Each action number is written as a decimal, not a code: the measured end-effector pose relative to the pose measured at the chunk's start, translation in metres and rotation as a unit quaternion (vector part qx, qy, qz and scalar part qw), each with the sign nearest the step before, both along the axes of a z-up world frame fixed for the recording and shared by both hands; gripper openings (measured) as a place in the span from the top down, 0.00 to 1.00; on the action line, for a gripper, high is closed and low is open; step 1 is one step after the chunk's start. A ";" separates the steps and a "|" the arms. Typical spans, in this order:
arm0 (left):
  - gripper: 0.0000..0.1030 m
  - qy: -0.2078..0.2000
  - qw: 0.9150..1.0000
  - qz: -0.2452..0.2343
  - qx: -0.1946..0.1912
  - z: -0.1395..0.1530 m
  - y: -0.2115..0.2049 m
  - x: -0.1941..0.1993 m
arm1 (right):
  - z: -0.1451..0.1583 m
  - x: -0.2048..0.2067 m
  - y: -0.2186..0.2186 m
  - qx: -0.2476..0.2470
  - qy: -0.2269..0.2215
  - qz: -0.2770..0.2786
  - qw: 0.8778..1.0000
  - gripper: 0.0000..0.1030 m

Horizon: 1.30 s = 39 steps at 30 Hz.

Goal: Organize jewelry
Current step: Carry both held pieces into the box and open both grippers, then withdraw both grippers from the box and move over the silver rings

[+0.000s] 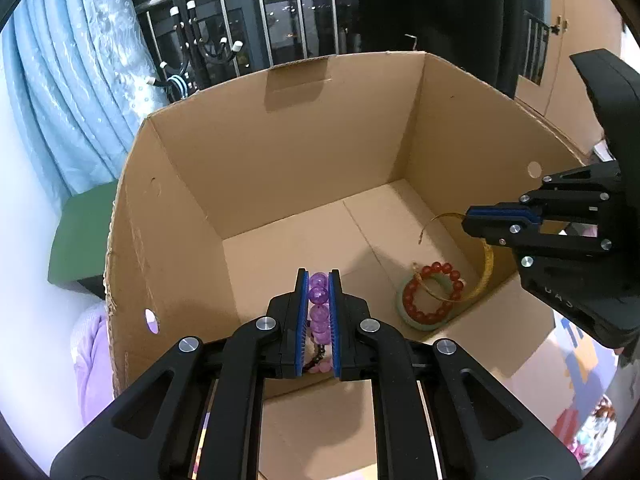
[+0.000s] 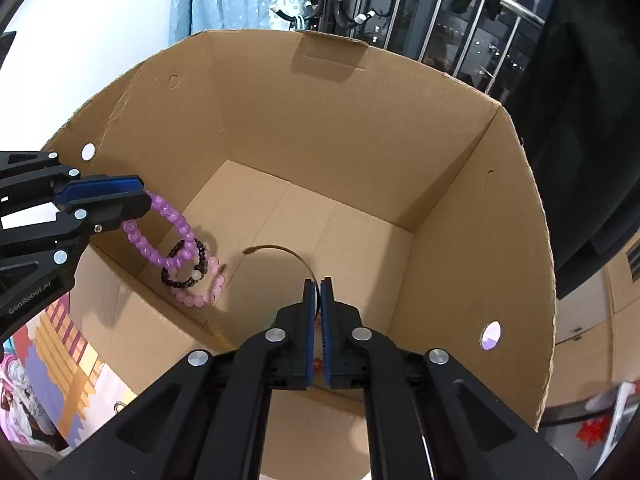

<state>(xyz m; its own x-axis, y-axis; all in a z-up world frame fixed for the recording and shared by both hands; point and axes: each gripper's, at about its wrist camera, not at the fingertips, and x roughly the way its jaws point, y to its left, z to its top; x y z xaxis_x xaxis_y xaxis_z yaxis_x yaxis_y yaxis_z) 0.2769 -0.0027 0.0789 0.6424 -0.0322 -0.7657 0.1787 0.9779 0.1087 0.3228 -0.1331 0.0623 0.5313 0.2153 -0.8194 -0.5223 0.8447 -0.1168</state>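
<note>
Inside an open cardboard box [image 1: 280, 152], the left gripper [image 1: 319, 280] has its jaws pressed narrowly on a purple bead bracelet [image 2: 160, 224], from which a dark bead bracelet [image 2: 184, 268] and a pink bead bracelet [image 2: 200, 296] hang low near the box floor. The right gripper [image 2: 317, 284] has its jaws nearly together on a thin gold band [image 1: 486, 268]. Below it, a red bead bracelet [image 1: 434, 292] and a pale green bangle [image 1: 404, 312] sit at the box floor. Beyond the box stand a blue curtain [image 1: 72, 80] and metal railing [image 1: 248, 12].
</note>
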 end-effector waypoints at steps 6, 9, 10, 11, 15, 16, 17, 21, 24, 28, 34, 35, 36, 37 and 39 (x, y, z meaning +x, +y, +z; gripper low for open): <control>0.54 -0.005 1.000 0.005 0.017 0.003 0.000 -0.001 | 0.000 -0.002 0.001 0.002 -0.002 0.000 1.000 0.79; 0.54 -0.012 1.000 0.004 0.016 0.008 0.001 -0.006 | 0.003 -0.006 -0.001 0.004 -0.005 -0.001 1.000 0.79; 0.54 -0.015 1.000 0.004 0.017 0.010 0.001 -0.009 | 0.006 -0.010 -0.003 0.009 -0.006 0.000 1.000 0.79; 0.54 -0.016 1.000 0.001 0.015 0.012 0.000 -0.013 | 0.007 -0.013 -0.004 0.011 -0.006 0.002 1.000 0.79; 0.54 -0.025 1.000 -0.002 0.008 0.018 0.001 -0.031 | 0.012 -0.029 -0.011 0.015 -0.009 0.009 1.000 0.79; 0.54 -0.025 1.000 -0.003 0.003 0.019 0.001 -0.037 | 0.013 -0.034 -0.014 0.016 -0.010 0.009 1.000 0.78; 0.54 -0.023 1.000 -0.007 -0.001 0.019 0.000 -0.042 | 0.014 -0.038 -0.015 0.017 -0.010 0.011 1.000 0.78; 0.54 -0.027 1.000 -0.009 -0.001 0.022 -0.001 -0.063 | 0.015 -0.054 -0.022 0.012 -0.014 0.017 1.000 0.78; 0.54 -0.030 0.999 -0.002 -0.013 0.024 0.001 -0.080 | 0.017 -0.066 -0.030 0.018 -0.015 0.013 1.000 0.78; 0.54 -0.025 0.999 -0.002 -0.022 0.016 0.000 -0.102 | 0.012 -0.090 -0.039 0.029 -0.010 0.015 0.999 0.78; 0.54 0.003 0.998 0.011 -0.056 -0.016 0.004 -0.138 | -0.010 -0.122 -0.056 0.048 0.010 0.012 0.999 0.78; 0.54 0.014 0.998 0.017 -0.063 -0.025 0.006 -0.142 | -0.016 -0.127 -0.060 0.055 0.016 0.008 0.998 0.78; 0.54 0.019 0.998 0.022 -0.063 -0.032 0.007 -0.145 | -0.020 -0.130 -0.064 0.059 0.021 0.004 0.998 0.78; 0.54 0.022 0.998 0.024 -0.062 -0.036 0.009 -0.147 | -0.028 -0.135 -0.069 0.063 0.028 -0.002 0.998 0.78; 0.54 0.029 0.997 0.025 -0.061 -0.045 0.009 -0.150 | -0.039 -0.139 -0.074 0.067 0.040 -0.009 0.997 0.78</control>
<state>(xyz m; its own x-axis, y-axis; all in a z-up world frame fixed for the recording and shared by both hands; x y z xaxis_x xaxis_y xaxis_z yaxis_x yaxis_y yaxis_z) 0.1265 0.0065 0.0343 0.6001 -0.0956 -0.7942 0.1317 0.9911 -0.0198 0.1838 -0.2073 0.0234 0.4707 0.3170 -0.8234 -0.5093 0.8597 0.0398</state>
